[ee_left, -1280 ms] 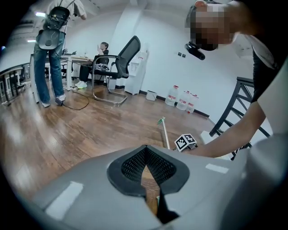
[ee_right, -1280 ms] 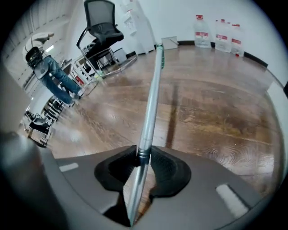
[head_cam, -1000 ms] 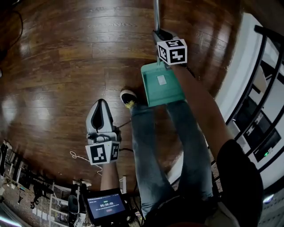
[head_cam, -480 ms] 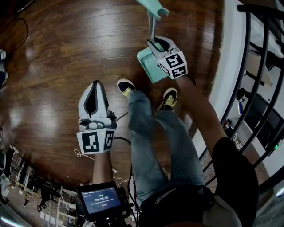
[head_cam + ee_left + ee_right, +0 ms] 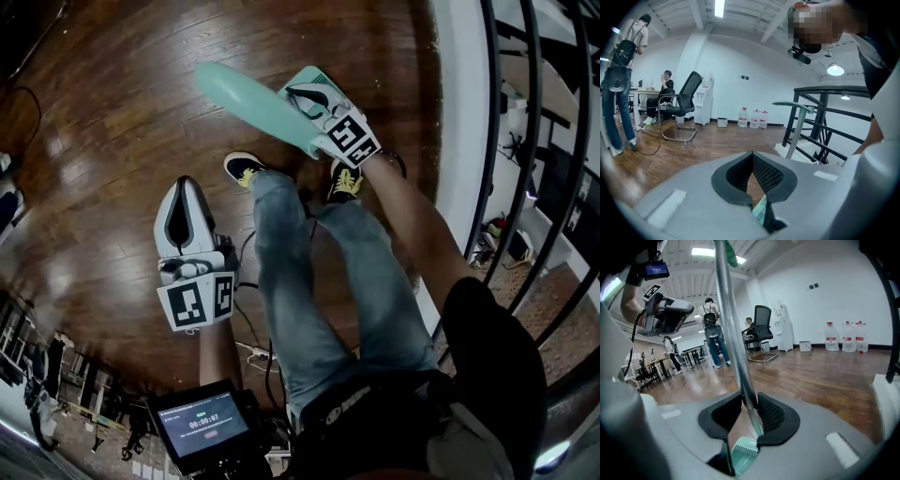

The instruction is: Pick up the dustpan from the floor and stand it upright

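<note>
R gripper [image 5: 312, 98]: my jaws pinch the dustpan [image 5: 253, 103] by its pole and have just eased a bit wider; item hangs mid-air, upper centre of frame, off the floor [image 5: 112, 112]. L gripper [image 5: 183, 192]: jaws together, empty. Risk: if grip slackens more, pole could slide or swing and the dustpan could drop by my shoes [image 5: 246, 167].

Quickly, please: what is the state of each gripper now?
Left gripper: fingers closed, empty.
Right gripper: closed on the silver metal pole of the teal plastic dustpan; fingers just opened slightly.

The teal plastic, metal-poled dustpan [image 5: 248, 103] tilted handle-left, perhaps clear of the wooden floor [image 5: 112, 141]; the right gripper [image 5: 302, 97] had its jaws easing wider around the pole.
</note>
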### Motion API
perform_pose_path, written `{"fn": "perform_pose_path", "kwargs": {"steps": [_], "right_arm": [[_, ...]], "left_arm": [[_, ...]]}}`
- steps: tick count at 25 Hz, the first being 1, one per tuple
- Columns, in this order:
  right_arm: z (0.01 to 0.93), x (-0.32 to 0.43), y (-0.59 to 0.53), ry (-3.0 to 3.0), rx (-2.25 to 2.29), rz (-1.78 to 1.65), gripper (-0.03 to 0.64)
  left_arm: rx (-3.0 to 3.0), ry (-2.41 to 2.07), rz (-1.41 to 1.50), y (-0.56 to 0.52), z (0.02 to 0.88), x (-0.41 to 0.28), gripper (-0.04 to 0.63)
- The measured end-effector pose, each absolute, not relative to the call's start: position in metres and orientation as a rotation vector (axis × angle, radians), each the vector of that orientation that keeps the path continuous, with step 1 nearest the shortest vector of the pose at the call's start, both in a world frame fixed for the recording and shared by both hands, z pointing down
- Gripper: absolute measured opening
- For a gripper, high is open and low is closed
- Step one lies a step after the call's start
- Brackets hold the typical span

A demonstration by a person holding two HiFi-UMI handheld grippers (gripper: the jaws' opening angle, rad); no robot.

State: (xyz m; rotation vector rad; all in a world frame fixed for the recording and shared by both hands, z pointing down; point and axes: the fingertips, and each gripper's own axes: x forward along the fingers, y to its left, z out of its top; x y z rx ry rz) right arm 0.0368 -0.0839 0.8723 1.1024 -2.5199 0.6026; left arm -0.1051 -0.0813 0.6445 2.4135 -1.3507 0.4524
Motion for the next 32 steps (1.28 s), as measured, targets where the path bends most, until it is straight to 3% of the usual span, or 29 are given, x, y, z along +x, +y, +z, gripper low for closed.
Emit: {"fn": "perform_pose_path", "kwargs": {"steps": [5, 8, 14, 16, 19, 20, 21, 22, 32], "right_arm": [[0.828, 0.054, -0.072, -2.539, 1.000, 0.738, 0.262], [0.737, 0.084, -0.066, -2.566, 0.971, 0.669, 0.262], [0.345, 0.142, -0.051, -2.872, 1.088, 0.303, 0.262], [0.284, 0.116, -0.050, -2.935, 1.151, 0.192, 0.264], [0.266, 0.087, -0.051, -2.992, 1.281, 0.166, 0.284], [0.264, 0.083, -0.060, -2.999, 1.304, 0.155, 0.279], [0.264, 0.078, -0.071, -3.001, 1.315, 0.154, 0.120], [0.268, 0.070, -0.080, -3.004, 1.305, 0.172, 0.002], [0.274, 0.008, -0.069, -3.039, 1.015, 0.211, 0.002]], "left_arm": [[2.395, -1.353, 0.484, -0.075, 0.601, -0.097, 0.018], [2.403, -1.373, 0.476, -0.069, 0.529, -0.085, 0.018], [2.547, -1.443, 0.356, -0.037, 0.283, 0.008, 0.018], [2.618, -1.454, 0.271, -0.034, 0.253, 0.001, 0.018], [2.665, -1.475, 0.162, -0.032, 0.241, -0.016, 0.020], [2.679, -1.491, 0.127, -0.039, 0.235, -0.017, 0.020], [2.694, -1.514, 0.102, -0.047, 0.227, -0.016, 0.020], [2.706, -1.539, 0.086, -0.054, 0.220, -0.017, 0.020], [2.692, -1.606, 0.060, -0.065, 0.222, -0.023, 0.018]]}}
